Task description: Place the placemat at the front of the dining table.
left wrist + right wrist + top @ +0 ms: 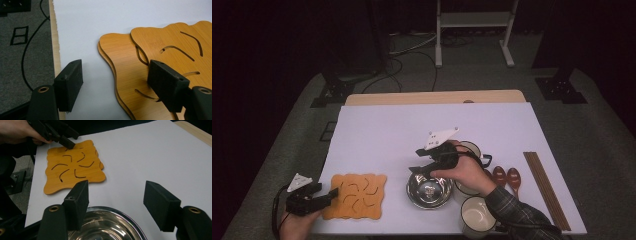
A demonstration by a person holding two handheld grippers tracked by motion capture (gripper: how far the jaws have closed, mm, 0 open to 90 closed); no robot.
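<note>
Hovering over the far rim of the steel bowl (429,189), the right gripper (418,161) keeps its jaws apart with nothing between them; in the right gripper view the bowl's rim (117,210) lies just under the two black pads; the bowl stands at the near middle of the white table cover (412,130). At the near left the left gripper (333,193) has its jaws released too; one pad hangs over the left edge of the wooden trivets (356,196), the other over bare cover; in the left gripper view two trivets (150,62) lie stacked, slightly shifted. Right of the bowl stand white cups (476,214); farther right lie two spoons (507,177) and chopsticks (546,189).
</note>
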